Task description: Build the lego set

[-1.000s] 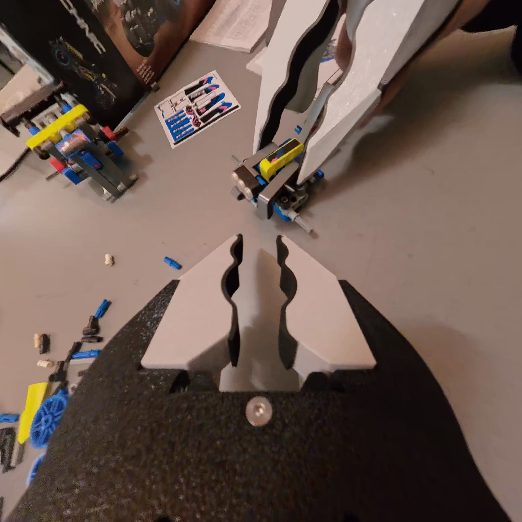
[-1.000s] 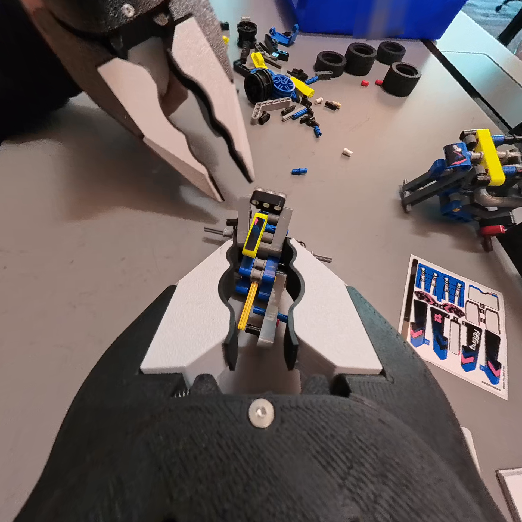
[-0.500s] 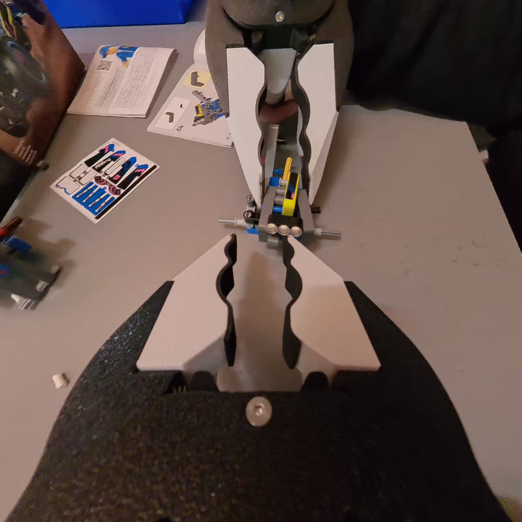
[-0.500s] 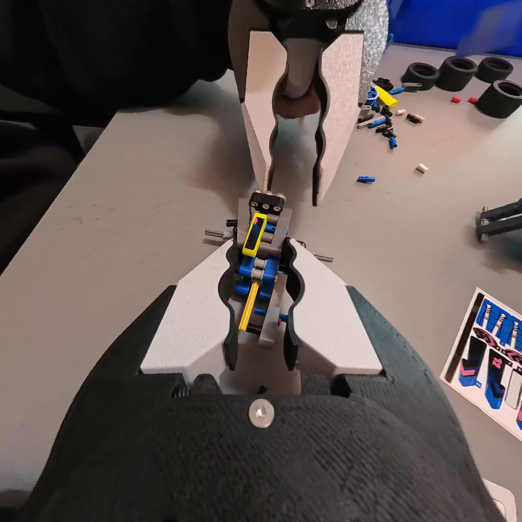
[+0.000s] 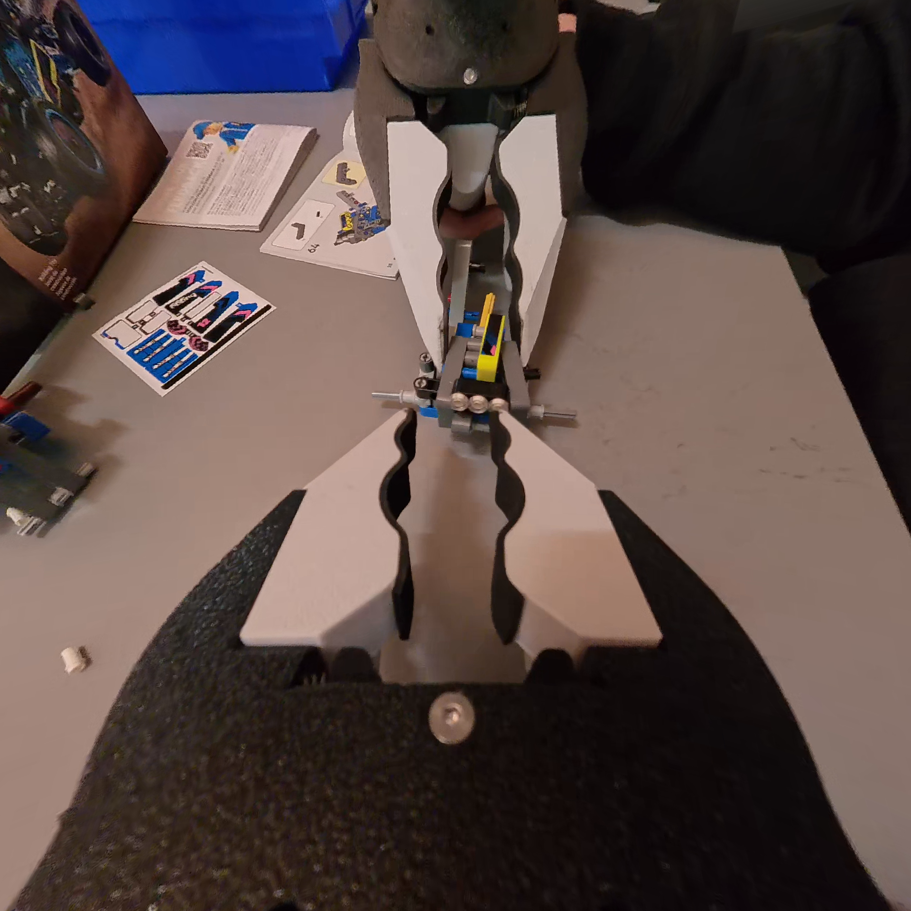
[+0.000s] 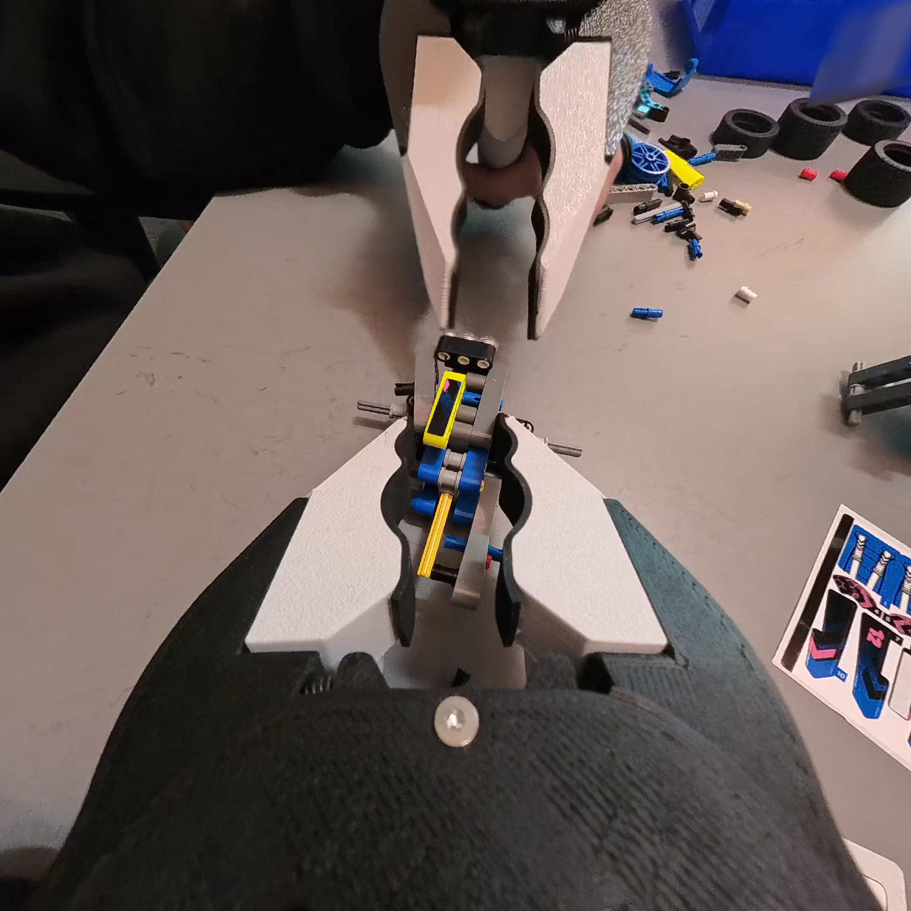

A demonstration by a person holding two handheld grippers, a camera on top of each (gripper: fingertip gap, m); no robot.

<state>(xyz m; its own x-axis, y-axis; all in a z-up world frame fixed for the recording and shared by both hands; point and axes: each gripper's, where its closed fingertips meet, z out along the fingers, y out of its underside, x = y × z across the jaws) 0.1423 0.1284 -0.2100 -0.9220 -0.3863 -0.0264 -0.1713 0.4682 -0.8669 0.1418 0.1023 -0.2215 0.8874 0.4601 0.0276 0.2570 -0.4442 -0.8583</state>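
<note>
1. Brick-built assembly (image 6: pixel 456 458) (grey/blue/yellow, axles sticking out both sides) sits mid-table (image 6: pixel 246 345), clamped in right tool (image 6: pixel 456 434), pads pressed on both flanks.
2. Left tool (image 5: pixel 451 419) faces it head-on, jaws part open w/ nothing between; tips just short of assembly's black 3-pin end.
3. Nearby: sticker sheet (image 5: pixel 185 325), booklets (image 5: pixel 227 177), loose pins (image 6: pixel 665 217), tyres (image 6: pixel 808 130), blue bin (image 5: pixel 222 44).

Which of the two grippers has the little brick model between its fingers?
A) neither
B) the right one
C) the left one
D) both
B: the right gripper clamps the brick model between both pads, while the left gripper stands open just short of it.
</note>
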